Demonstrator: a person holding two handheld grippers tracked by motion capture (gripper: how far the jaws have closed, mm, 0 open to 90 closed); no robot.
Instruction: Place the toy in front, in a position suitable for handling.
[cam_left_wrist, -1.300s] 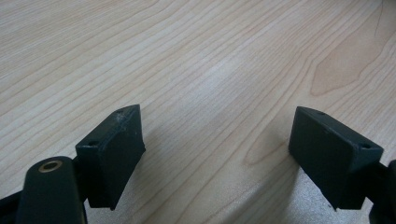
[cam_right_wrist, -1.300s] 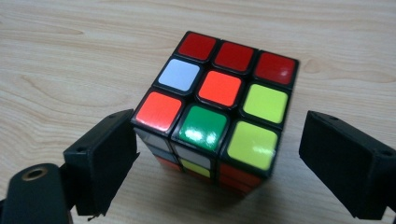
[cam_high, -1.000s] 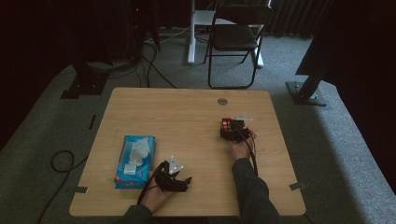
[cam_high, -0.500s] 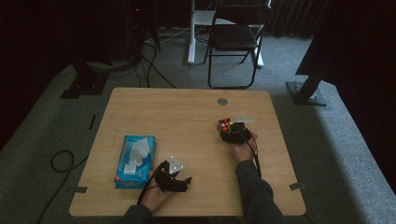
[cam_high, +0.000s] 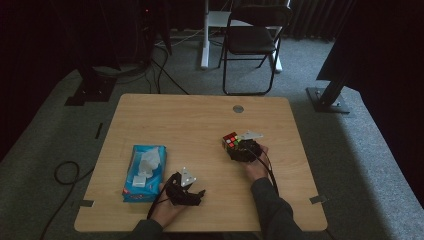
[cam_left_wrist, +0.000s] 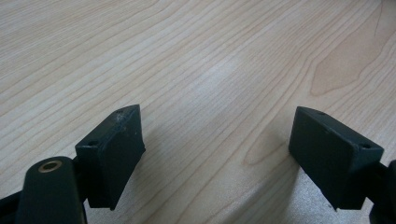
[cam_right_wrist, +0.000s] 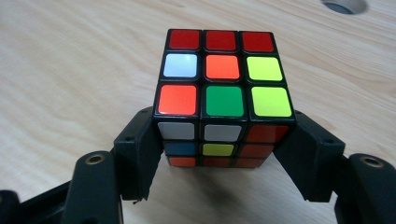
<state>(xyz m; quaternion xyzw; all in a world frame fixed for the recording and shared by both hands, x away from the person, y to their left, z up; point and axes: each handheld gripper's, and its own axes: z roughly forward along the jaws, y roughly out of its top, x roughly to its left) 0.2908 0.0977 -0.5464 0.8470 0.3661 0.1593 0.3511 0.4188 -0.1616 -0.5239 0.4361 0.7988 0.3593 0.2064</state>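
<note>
On the counter (cam_high: 165, 125), seen from above, we are gripping the puzzle cube (cam_high: 230, 140) with the right tool (cam_high: 240, 148) right of the middle, while the left tool (cam_high: 192, 192) is waiting near the tissue box (cam_high: 145, 172). Along the left tool (cam_left_wrist: 215, 144), we are seeing its jaws standing wide over bare wood. Along the right tool (cam_right_wrist: 224, 154), the jaws are pressing both sides of the cube (cam_right_wrist: 223, 88); so we judge the grasp done, the carrying and placing left.
</note>
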